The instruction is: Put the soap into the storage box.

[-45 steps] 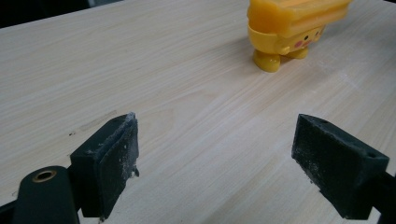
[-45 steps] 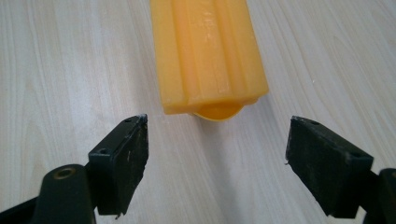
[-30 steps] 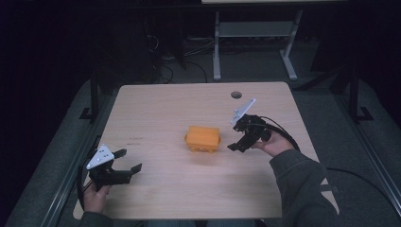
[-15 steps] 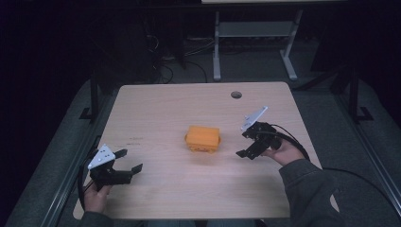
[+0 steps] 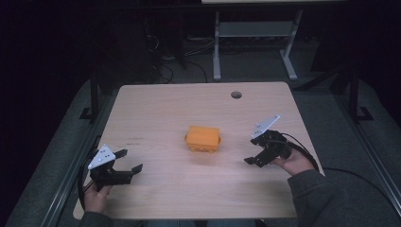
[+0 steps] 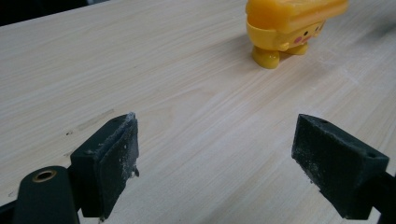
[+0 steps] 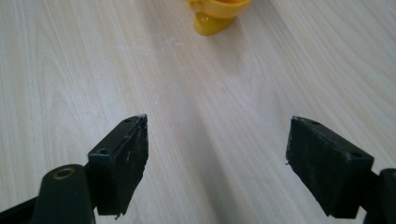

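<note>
Left gripper (image 5: 127,161) low at near corner, jaws apart | right gripper (image 5: 251,151) spread, facing yellow toy (image 5: 203,139)

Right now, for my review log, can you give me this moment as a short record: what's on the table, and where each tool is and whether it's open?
surface: wooden table with a round hole near its far edge
object: yellow toy, standing near the table's middle, touched by neither tool
left tool: open, near the table's front left corner, nothing between its jaws
right tool: open, to the right of the toy, apart from it, nothing between its jaws
</note>
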